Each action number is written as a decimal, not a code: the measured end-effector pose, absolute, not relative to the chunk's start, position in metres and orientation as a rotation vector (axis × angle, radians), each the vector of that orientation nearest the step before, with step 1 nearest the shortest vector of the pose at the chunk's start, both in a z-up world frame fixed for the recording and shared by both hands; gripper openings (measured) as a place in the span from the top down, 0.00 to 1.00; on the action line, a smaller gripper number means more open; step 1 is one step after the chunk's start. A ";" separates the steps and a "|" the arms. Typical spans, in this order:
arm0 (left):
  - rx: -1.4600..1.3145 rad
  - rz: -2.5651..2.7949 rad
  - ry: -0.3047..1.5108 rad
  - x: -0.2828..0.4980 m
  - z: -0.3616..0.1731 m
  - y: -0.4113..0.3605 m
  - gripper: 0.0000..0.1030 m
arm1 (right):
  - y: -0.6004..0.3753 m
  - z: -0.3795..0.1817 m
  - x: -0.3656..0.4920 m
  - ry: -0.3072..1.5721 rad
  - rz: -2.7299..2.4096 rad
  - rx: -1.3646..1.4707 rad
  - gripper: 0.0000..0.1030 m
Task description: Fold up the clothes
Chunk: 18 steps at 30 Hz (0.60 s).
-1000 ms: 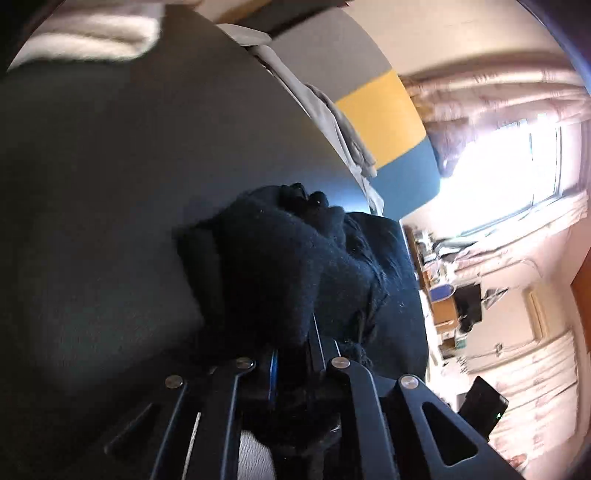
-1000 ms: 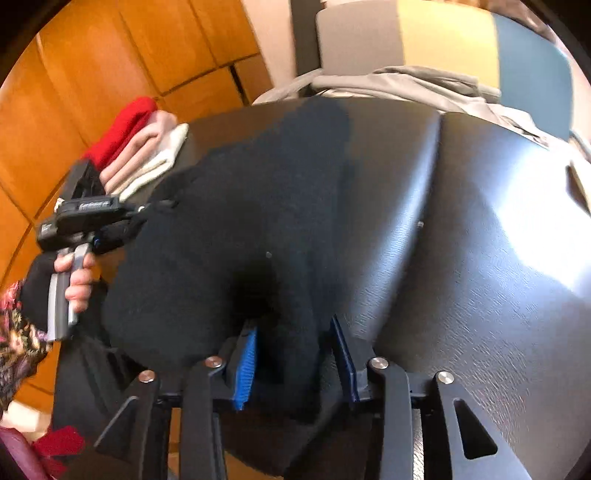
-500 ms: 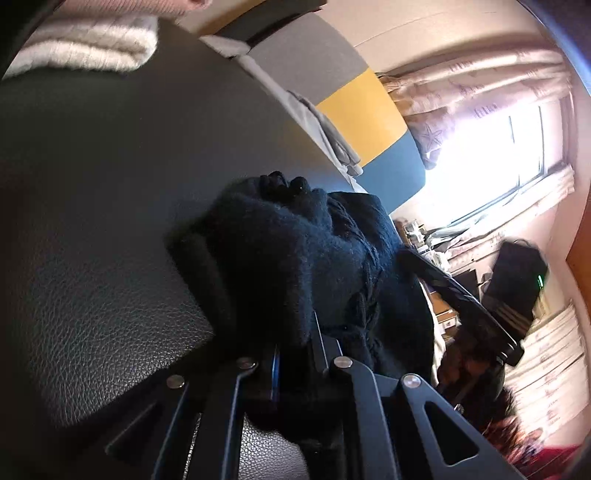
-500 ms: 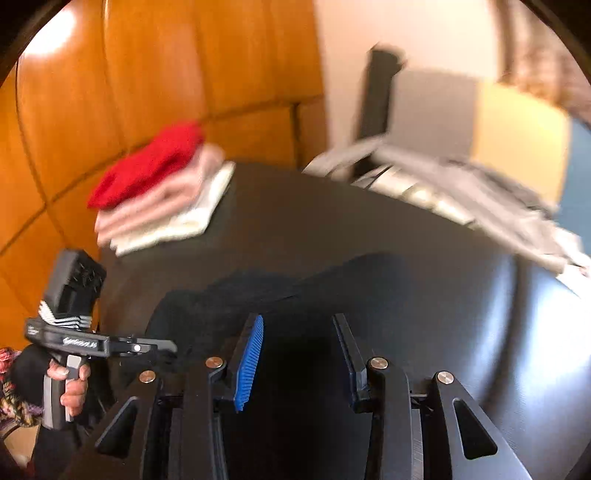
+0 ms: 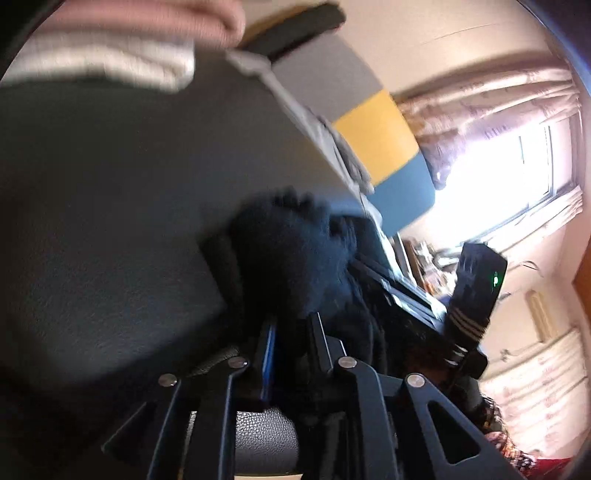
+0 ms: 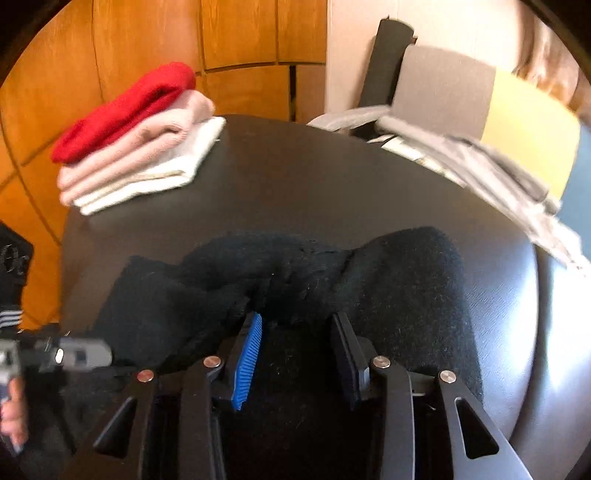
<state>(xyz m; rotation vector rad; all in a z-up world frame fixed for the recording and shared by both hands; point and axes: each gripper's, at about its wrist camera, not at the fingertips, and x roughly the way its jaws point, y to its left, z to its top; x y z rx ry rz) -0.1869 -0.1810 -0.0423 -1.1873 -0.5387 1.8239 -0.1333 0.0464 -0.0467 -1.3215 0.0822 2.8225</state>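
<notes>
A black knitted garment (image 6: 399, 280) lies bunched on the black leather table (image 6: 314, 166). My right gripper (image 6: 295, 321) points down at it, with a thick fold of the cloth filling the gap between its pads. In the left wrist view the same black garment (image 5: 288, 258) is heaped in front of my left gripper (image 5: 293, 326). A fold sits between its narrow jaws, which are opening. The left gripper (image 6: 74, 356) shows at the left edge of the right wrist view, in a person's hand (image 6: 11, 417). The right gripper's body (image 5: 472, 295) rises behind the garment.
A stack of folded clothes (image 6: 136, 136), red over pink over white, sits at the table's far left corner. A grey garment (image 6: 480, 162) hangs over the far right edge by a grey, yellow and blue chair (image 6: 517, 110). A wooden wall (image 6: 240, 33) stands behind.
My right gripper swept across the table with the cloth and rolled, so the spread garment is now bunched. It has come into the left wrist view. My left gripper shifted along the table.
</notes>
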 end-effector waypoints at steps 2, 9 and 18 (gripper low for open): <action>-1.090 1.849 -0.529 -0.181 -0.022 -0.182 0.87 | 0.048 -0.031 -0.122 0.110 2.873 -1.308 0.62; -1.087 1.776 -0.232 -0.160 -0.013 -0.109 0.85 | 0.050 0.003 -0.152 0.051 2.913 -1.330 0.75; -1.163 1.690 -0.189 -0.157 -0.052 -0.123 0.88 | 0.003 -0.053 -0.200 -0.127 2.872 -1.769 0.85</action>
